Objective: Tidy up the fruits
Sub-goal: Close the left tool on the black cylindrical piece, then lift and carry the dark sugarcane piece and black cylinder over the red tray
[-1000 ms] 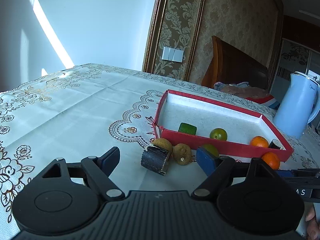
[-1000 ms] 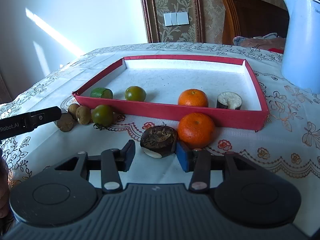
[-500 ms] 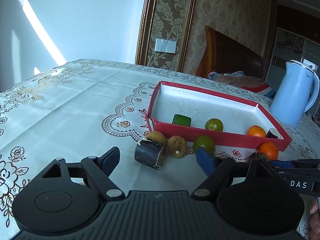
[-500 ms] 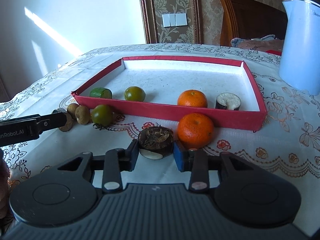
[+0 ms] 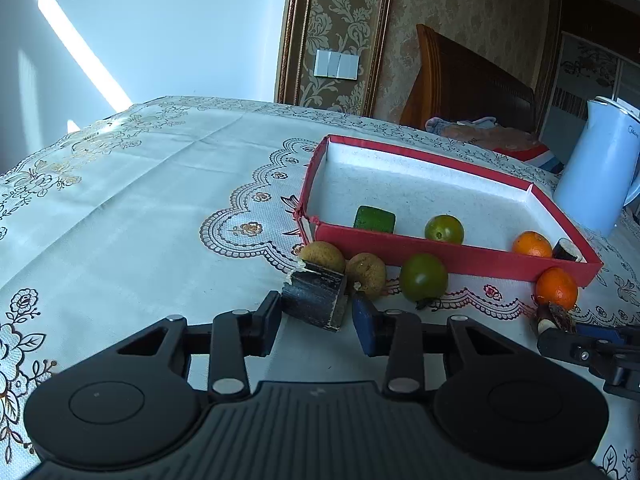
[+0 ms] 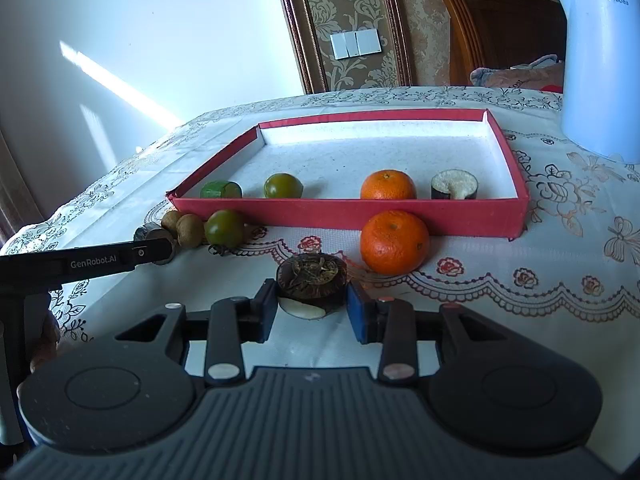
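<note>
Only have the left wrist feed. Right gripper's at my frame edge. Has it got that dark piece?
Observer: Looks so. Right gripper touches the dark piece on both sides; the piece rests on the cloth.
Operator: What's the piece look like from there?
Observer: Round, with a brown shrivelled top and a white cut face low at the front.
Operator: The slice in the tray corner is half hidden by the rim for me. Which way up?
Observer: Slice has its white face up, just right of the orange inside the tray.
</note>
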Tool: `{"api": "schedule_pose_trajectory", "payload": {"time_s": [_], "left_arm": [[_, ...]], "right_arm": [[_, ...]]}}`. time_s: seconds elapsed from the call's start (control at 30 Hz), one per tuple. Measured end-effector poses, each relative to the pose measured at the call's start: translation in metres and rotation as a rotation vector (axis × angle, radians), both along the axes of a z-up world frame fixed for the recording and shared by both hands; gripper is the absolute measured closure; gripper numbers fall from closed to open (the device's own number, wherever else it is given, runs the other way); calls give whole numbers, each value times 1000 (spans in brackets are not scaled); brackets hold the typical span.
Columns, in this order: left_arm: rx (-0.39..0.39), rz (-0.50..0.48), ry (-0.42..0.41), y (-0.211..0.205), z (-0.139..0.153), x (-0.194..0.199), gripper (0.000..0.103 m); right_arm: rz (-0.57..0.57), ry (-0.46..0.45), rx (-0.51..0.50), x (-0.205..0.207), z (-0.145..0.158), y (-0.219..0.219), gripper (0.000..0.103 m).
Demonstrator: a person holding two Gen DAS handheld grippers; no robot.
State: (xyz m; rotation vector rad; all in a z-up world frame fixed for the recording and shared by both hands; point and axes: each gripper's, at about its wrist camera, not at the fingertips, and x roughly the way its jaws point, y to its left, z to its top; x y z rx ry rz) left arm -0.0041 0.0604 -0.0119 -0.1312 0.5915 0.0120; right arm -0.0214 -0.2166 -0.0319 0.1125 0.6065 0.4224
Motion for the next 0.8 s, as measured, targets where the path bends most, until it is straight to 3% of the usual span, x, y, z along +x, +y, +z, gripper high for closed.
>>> {"api": "schedule_pose_trajectory", "payload": {"time_s": [0.8], "left_arm": [[38, -3, -25, -34, 6, -13, 73]], "right_arm": [[-6, -3, -6, -5, -1, 0, 68]]}}
